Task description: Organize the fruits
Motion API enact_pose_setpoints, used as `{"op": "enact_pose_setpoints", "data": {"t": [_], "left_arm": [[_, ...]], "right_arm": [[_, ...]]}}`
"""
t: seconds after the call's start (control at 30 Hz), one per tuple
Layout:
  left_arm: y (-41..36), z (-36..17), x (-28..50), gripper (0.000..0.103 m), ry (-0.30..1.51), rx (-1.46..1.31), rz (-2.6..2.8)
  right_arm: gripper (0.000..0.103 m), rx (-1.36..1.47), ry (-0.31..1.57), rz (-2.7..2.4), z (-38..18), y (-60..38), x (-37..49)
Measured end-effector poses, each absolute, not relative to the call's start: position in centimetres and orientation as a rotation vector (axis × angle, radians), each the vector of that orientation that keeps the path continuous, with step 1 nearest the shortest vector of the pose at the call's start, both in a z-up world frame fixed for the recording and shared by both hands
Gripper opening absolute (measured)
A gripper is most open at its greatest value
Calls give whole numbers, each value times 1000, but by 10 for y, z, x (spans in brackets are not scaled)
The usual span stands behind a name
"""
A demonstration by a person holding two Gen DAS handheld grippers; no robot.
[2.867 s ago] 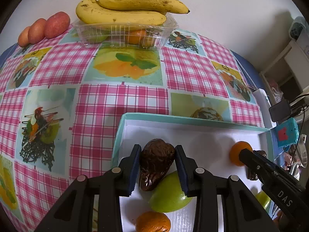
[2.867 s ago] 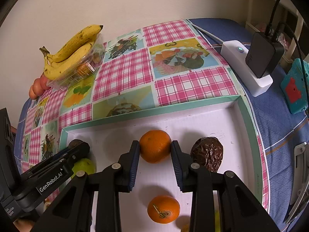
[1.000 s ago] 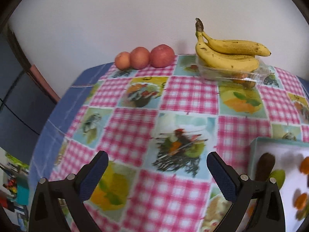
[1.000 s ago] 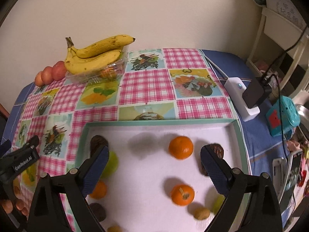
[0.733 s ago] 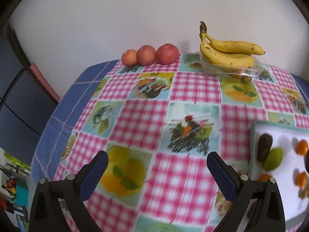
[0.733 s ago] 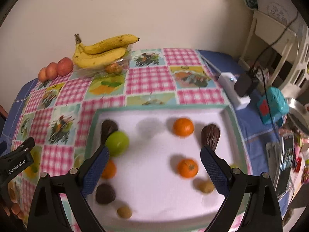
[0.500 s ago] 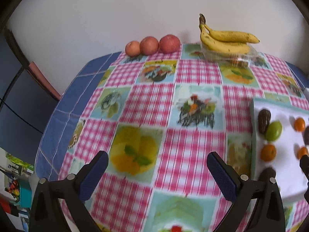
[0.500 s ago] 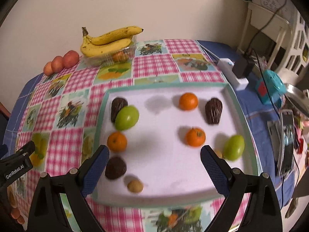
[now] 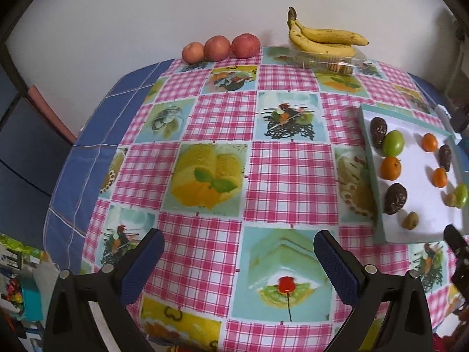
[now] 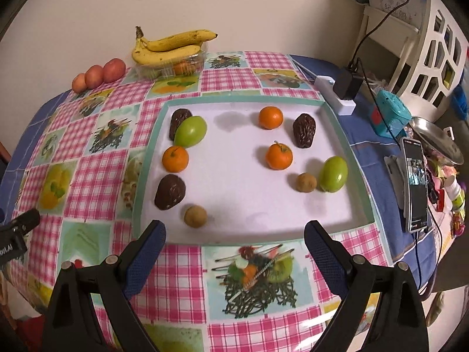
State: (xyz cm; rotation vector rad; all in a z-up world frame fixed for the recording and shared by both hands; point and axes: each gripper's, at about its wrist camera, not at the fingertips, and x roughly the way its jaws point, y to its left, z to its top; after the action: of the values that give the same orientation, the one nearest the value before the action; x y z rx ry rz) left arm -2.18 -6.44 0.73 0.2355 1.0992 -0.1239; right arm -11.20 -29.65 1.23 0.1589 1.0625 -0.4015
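both the left gripper [image 9: 239, 256] and right gripper [image 10: 234, 242] are spread wide, empty, above the checked tablecloth [image 9: 222, 152]; ten fruits (two loose clusters) sit in the white tray [image 10: 243, 176] at twelve o'clock of the right gripper.

A plain cream wall [image 10: 88, 6] stands far ahead of the jaws, behind the table [image 9: 96, 135]. The table has a blue cloth with a pink checked cloth [image 9: 222, 158] full of food pictures on top. Off to the right of the jaws is a white shelf [image 10: 433, 44] with holes. The light is soft and warm.
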Motion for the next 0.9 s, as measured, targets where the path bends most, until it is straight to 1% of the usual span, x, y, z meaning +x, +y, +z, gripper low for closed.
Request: {"op": "enact_pose_setpoints", "data": {"t": [0.9], "left_arm": [[-69, 4, -22, 103, 1140, 202, -168]], "right_arm": [[96, 140, 1057, -387, 13, -289, -107]]}}
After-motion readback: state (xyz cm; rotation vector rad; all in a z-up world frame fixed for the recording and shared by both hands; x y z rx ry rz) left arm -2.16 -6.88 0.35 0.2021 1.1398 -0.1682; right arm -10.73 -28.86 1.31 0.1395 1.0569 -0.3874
